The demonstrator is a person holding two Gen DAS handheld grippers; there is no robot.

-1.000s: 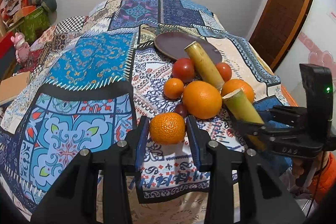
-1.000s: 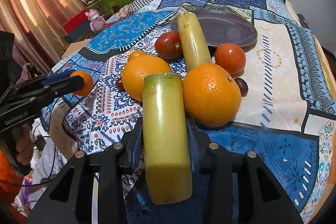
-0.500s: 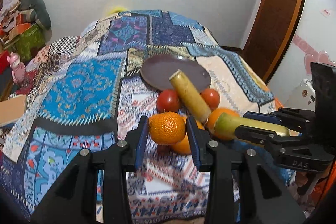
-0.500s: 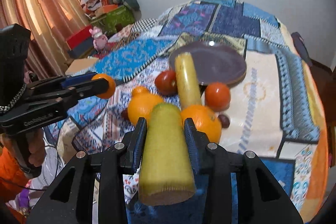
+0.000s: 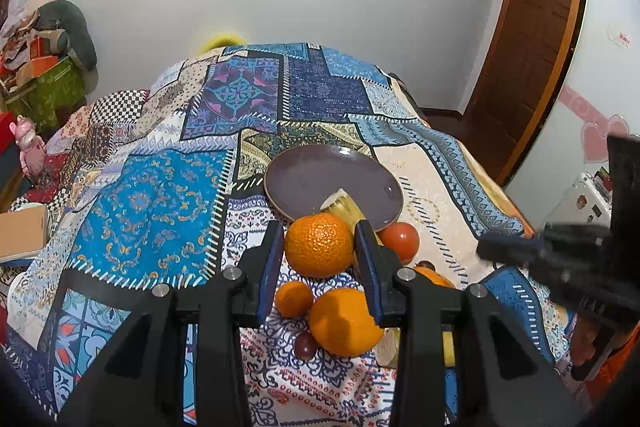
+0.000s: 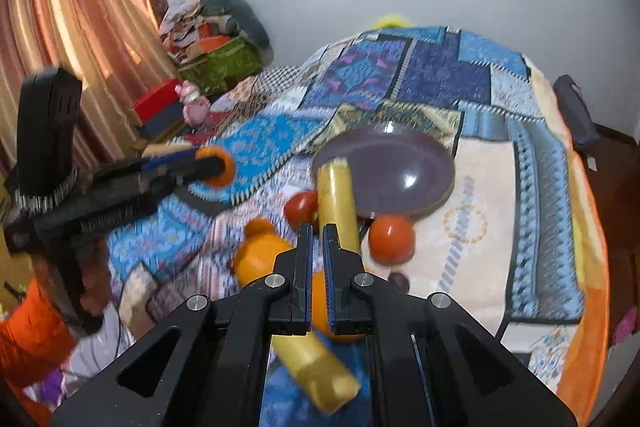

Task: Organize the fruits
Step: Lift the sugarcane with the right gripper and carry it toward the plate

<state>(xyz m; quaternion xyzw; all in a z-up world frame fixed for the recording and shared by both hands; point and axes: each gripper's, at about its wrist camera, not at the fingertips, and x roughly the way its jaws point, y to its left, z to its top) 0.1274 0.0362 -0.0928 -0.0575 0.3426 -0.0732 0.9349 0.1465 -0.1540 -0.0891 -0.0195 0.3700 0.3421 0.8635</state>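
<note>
My left gripper [image 5: 320,247] is shut on a mandarin [image 5: 319,245] and holds it above the fruit pile, just short of the purple plate [image 5: 320,179]. My right gripper [image 6: 317,233] is shut and empty. A yellow-green cane piece [image 6: 316,371] lies below it on the cloth, slipped out of the jaws. A second cane piece [image 6: 336,207] leans on the plate [image 6: 396,167]. Oranges [image 5: 344,321], a small mandarin [image 5: 294,299], tomatoes [image 6: 390,239] and dark grapes [image 5: 305,345] lie around them.
The patchwork cloth [image 5: 152,195] covers a rounded table that drops off at right and near edges. A cardboard box [image 5: 20,231], a pink toy [image 5: 30,147] and clutter sit at the left. A wooden door [image 5: 532,39] stands at the right.
My left gripper lifted the mandarin and carried it forward towards the plate. My right gripper rose, lost the cane piece, which dropped to the cloth, and closed empty.
</note>
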